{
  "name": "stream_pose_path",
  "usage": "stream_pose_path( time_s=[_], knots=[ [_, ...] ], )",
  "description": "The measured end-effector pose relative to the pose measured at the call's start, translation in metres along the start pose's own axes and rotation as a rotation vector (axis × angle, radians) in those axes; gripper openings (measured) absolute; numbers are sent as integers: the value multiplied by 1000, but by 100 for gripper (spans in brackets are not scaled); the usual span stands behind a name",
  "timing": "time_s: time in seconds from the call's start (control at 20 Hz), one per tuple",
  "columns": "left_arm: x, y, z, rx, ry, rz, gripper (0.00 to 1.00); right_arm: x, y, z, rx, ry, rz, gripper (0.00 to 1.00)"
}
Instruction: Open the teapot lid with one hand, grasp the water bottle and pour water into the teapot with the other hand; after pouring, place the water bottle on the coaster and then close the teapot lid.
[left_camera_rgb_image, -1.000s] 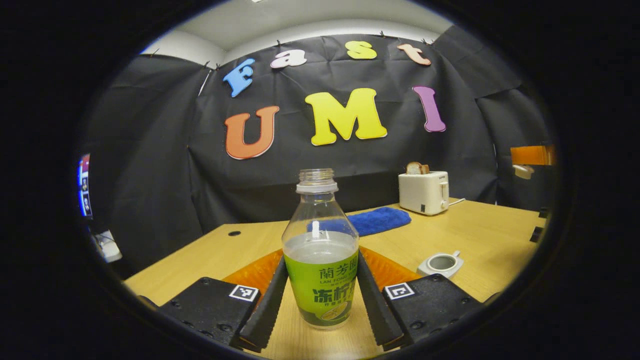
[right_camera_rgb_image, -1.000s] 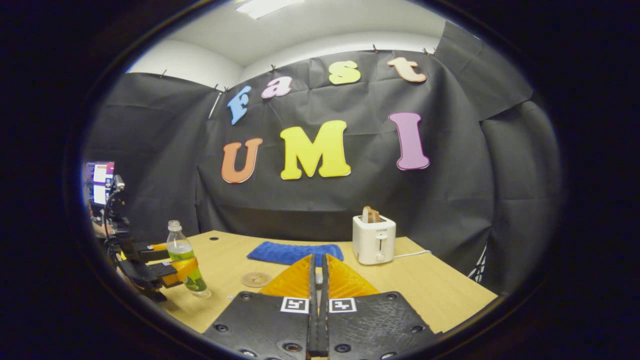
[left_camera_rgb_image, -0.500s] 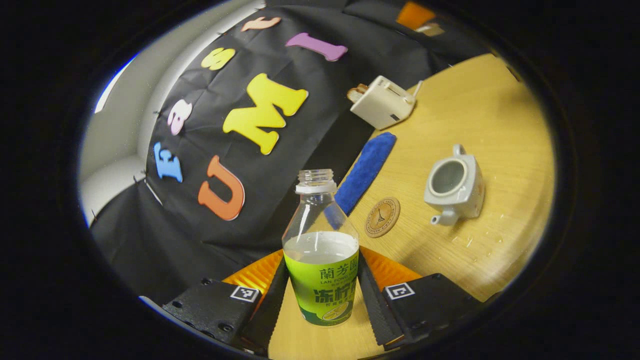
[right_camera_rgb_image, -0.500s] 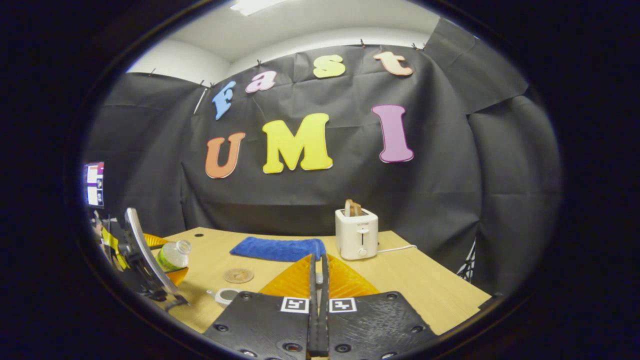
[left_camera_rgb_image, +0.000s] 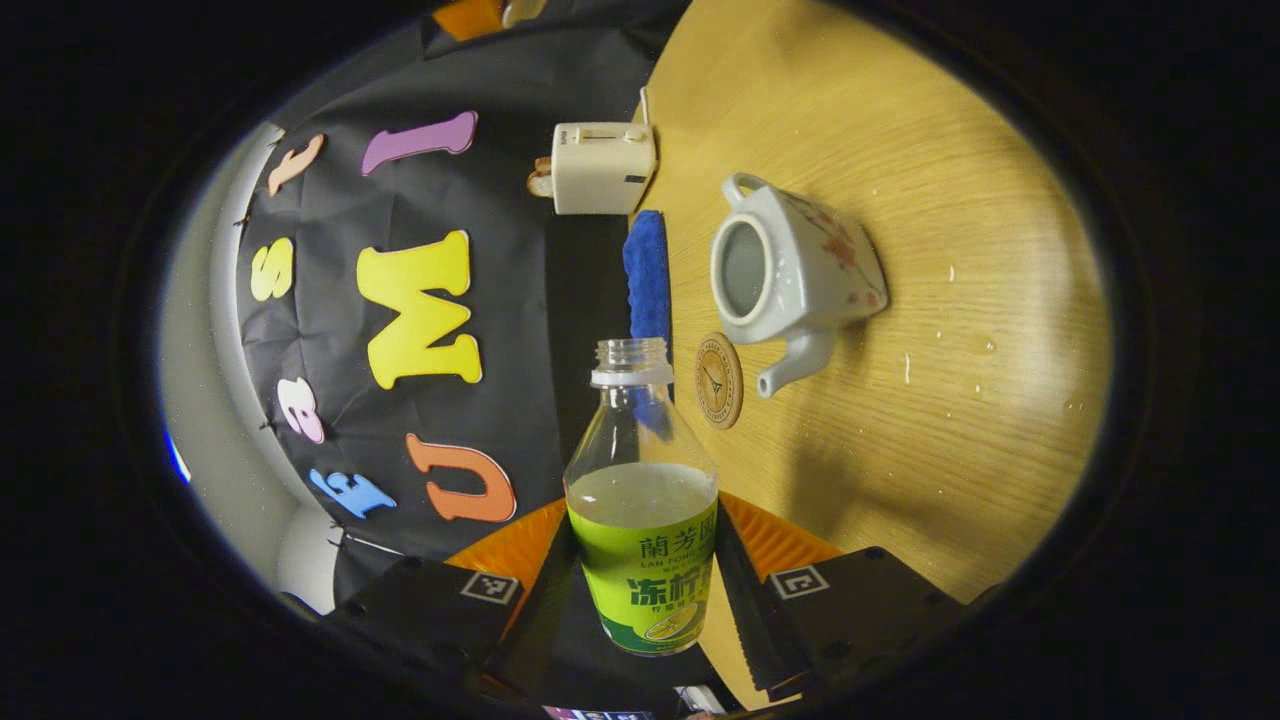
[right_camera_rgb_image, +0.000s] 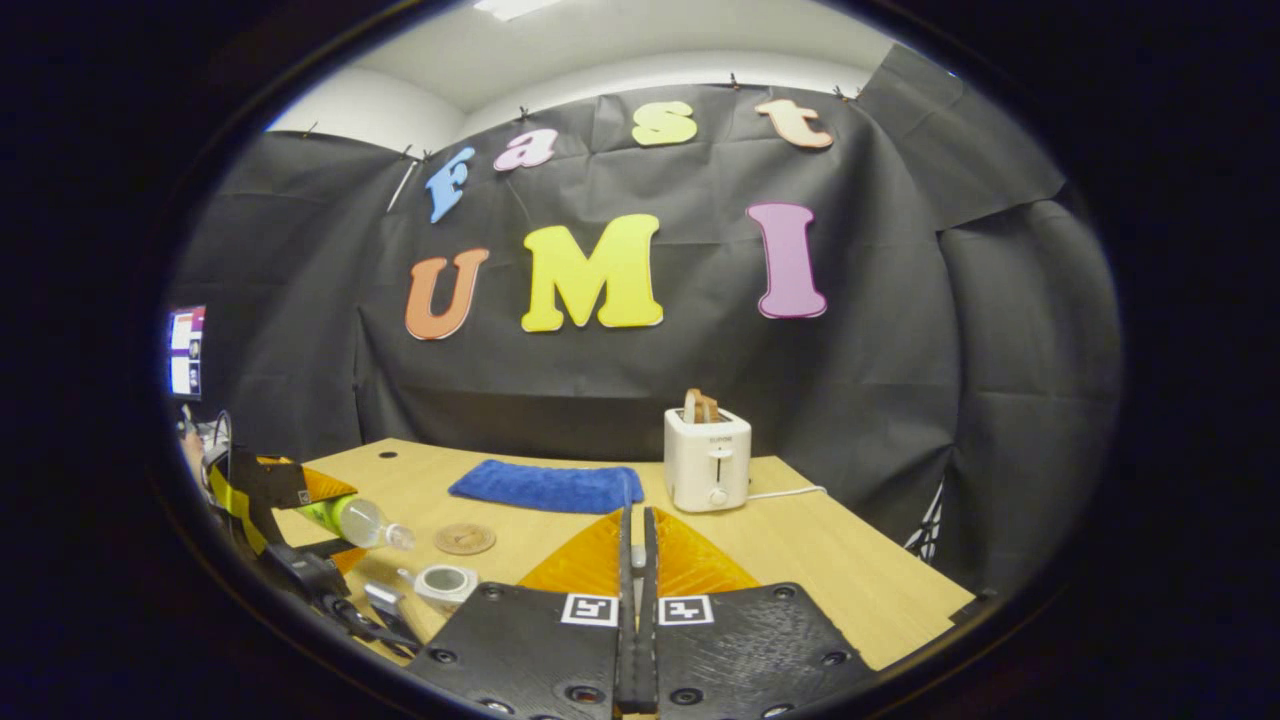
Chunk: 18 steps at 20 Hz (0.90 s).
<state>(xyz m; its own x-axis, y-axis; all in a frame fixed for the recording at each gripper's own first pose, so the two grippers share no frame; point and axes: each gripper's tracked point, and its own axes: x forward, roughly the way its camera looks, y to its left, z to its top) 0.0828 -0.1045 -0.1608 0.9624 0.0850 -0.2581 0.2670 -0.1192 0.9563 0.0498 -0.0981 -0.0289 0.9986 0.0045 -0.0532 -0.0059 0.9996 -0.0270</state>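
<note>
Biggest change over the last second: I rolled my left tongs (left_camera_rgb_image: 640, 590) from upright to roughly sideways. In the left gripper view the bench (left_camera_rgb_image: 960, 420) went from lying flat below to standing up the right side. In the right gripper view the water bottle (right_camera_rgb_image: 352, 520) went from standing to lying near level, neck toward the teapot (right_camera_rgb_image: 445, 583).

Meaning: my read is the pour had started its tilt, but I couldn't see any water leaving the neck. Lid step looked done, since the teapot (left_camera_rgb_image: 790, 265) mouth was open.

Left tongs held the water bottle (left_camera_rgb_image: 642, 500), one finger on each side of the label, cap off. Teapot sat at about 1 o'clock from the bottle neck, apart from it, spout toward the coaster (left_camera_rgb_image: 719, 380). Coaster lay just beside the neck at 2 o'clock, bare. A few droplets on the bench past the teapot.

Right tongs (right_camera_rgb_image: 637, 600) were closed to a thin slit. Something small and pale showed in the slit; probably the lid, but I couldn't tell.
</note>
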Motion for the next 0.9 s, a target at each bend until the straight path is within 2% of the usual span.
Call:
stream_pose_path(
  time_s=[0.1,0.15,0.3,0.45,0.9],
  knots=[
    [-3,7,12,106,-10,9,73,0,-1,-1,-3,5,0,0],
    [-6,7,13,133,-11,12,76,1,-2,-1,-8,7,-1,0],
    [-10,16,21,208,1,33,76,1,-5,0,-13,4,-13,0],
    [-12,25,27,324,15,52,76,0,-6,-1,-21,6,-12,0],
    [-12,32,21,420,75,39,76,2,-5,-4,-29,18,-7,0]
  ],
)
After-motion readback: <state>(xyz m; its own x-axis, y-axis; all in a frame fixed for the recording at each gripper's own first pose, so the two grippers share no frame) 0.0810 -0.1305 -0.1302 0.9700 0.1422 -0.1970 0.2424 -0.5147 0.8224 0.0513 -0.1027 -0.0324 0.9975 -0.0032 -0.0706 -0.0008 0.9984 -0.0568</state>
